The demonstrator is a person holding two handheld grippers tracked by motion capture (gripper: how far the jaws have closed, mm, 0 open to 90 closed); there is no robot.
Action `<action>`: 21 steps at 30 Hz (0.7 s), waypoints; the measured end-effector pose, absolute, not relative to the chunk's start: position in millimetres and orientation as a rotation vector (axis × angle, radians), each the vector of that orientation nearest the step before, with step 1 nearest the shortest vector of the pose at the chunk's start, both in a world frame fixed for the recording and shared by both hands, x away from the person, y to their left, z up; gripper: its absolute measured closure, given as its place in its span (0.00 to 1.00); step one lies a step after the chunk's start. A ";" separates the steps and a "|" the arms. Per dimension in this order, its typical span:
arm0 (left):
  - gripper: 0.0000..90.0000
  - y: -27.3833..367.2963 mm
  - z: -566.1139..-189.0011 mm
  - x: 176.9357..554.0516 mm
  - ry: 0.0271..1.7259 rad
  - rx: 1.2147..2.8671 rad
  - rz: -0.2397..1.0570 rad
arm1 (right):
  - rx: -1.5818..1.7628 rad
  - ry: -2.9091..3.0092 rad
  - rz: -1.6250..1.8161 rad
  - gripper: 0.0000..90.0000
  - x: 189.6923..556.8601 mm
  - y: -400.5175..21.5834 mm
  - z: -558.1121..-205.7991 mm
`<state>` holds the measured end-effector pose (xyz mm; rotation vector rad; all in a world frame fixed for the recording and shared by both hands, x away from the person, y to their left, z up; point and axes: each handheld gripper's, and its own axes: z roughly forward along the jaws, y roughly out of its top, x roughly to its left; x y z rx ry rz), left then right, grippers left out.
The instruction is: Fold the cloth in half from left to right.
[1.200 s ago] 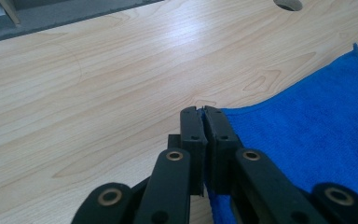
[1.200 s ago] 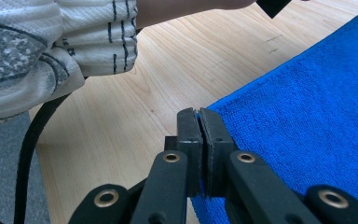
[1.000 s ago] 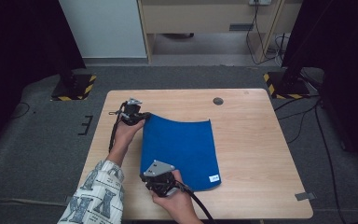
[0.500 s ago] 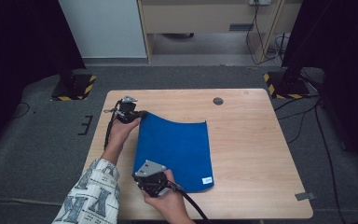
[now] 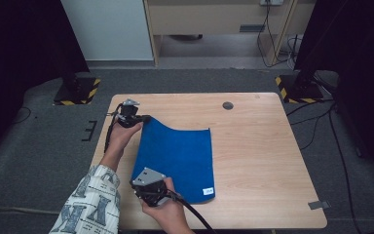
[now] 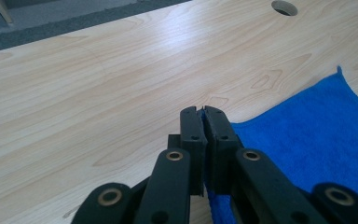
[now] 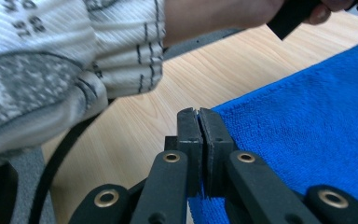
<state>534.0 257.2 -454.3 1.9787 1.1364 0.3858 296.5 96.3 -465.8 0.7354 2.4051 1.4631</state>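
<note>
A blue cloth (image 5: 177,158) is spread on the desk (image 5: 263,146) — its far-left corner is pinched by the left gripper (image 5: 145,118), its near-left corner by the right gripper (image 5: 148,183), fingers closed on fabric; that edge seems slightly raised.

Light wooden table (image 5: 272,161) with round cable hole (image 5: 228,105), standing on grey carpet floor (image 5: 44,161). Black curtains (image 5: 19,58) hang both sides. Stand bases with yellow-black hazard tape (image 5: 75,92) near far corners. White panel (image 5: 109,29) and beige cabinet (image 5: 209,19) behind, cables (image 5: 272,39) trailing.
</note>
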 end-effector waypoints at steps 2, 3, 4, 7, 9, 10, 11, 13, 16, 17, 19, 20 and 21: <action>0.97 262.3 -451.6 533.7 1.139 1.991 0.391 | 0.743 2.399 1.495 0.98 297.1 101.0 -462.5; 0.97 265.2 -449.7 533.2 1.144 1.989 0.397 | 0.746 2.397 1.507 0.98 297.3 102.6 -461.1; 0.97 267.7 -447.8 532.6 1.153 1.974 0.395 | 0.744 2.390 1.519 0.98 297.6 104.1 -459.4; 0.97 267.7 -444.6 532.2 1.153 1.972 0.397 | 0.771 2.385 1.552 0.98 301.0 101.7 -457.8; 0.97 262.3 -445.3 534.0 1.148 1.983 0.395 | 0.794 2.387 1.556 0.98 303.0 94.0 -459.1; 0.97 258.8 -446.3 535.1 1.149 1.981 0.391 | 0.796 2.388 1.552 0.98 303.1 91.2 -459.5; 0.97 253.7 -447.5 536.3 1.147 1.984 0.385 | 0.799 2.387 1.543 0.98 302.9 87.4 -460.0; 0.96 246.7 -449.1 537.6 1.145 1.993 0.385 | 0.804 2.389 1.534 0.98 302.5 78.9 -461.5; 0.96 230.6 -451.2 539.2 1.135 2.006 0.385 | 0.805 2.395 1.518 0.98 301.7 66.9 -465.3; 0.96 225.5 -451.6 539.6 1.130 2.008 0.384 | 0.810 2.396 1.507 0.98 301.3 61.2 -467.4; 0.96 216.3 -452.6 540.1 1.122 2.016 0.385 | 0.820 2.396 1.499 0.98 300.7 52.3 -470.1; 0.96 211.3 -453.3 540.6 1.117 2.022 0.384 | 0.824 2.394 1.496 0.98 300.3 49.0 -470.7; 0.96 205.0 -454.0 541.1 1.112 2.031 0.382 | 0.832 2.392 1.498 0.98 300.0 44.7 -471.2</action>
